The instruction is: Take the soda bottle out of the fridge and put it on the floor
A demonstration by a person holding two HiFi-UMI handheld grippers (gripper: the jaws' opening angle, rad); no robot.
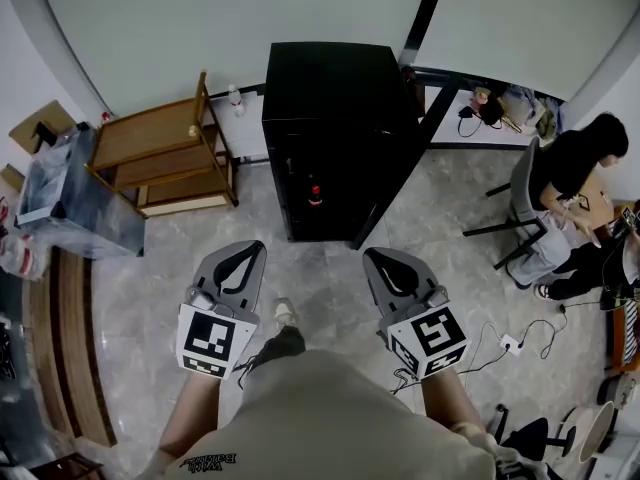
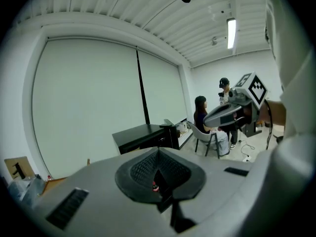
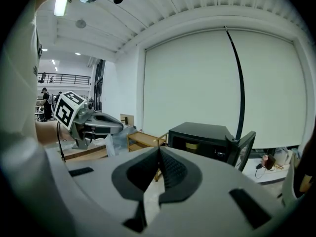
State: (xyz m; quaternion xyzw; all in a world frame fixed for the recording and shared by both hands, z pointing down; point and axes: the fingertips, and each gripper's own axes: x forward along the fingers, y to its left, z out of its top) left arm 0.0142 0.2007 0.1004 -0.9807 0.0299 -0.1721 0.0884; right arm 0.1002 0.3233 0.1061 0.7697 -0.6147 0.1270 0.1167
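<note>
Head view: black fridge stands open toward the person. The soda bottle is upright inside, low in the opening, with its red label showing. Left gripper and right gripper hang side by side over the tiled floor, short of the fridge and well apart from the bottle. Wooden shelf is to the fridge's left and a seated person is off to the right.

Left gripper view: jaws pressed together at the tips, nothing held. The bottle shows only as a red speck through the slot below them.

Right gripper view: jaws likewise together and empty. The fridge door stands ajar on the fridge's right side.

Step in hand, as I judge it, is the approach. Spread one gripper's jaws wide before entering. Come in level and square to the bottle, clear of the door edge — close on its mid-body, lift it out upright.
</note>
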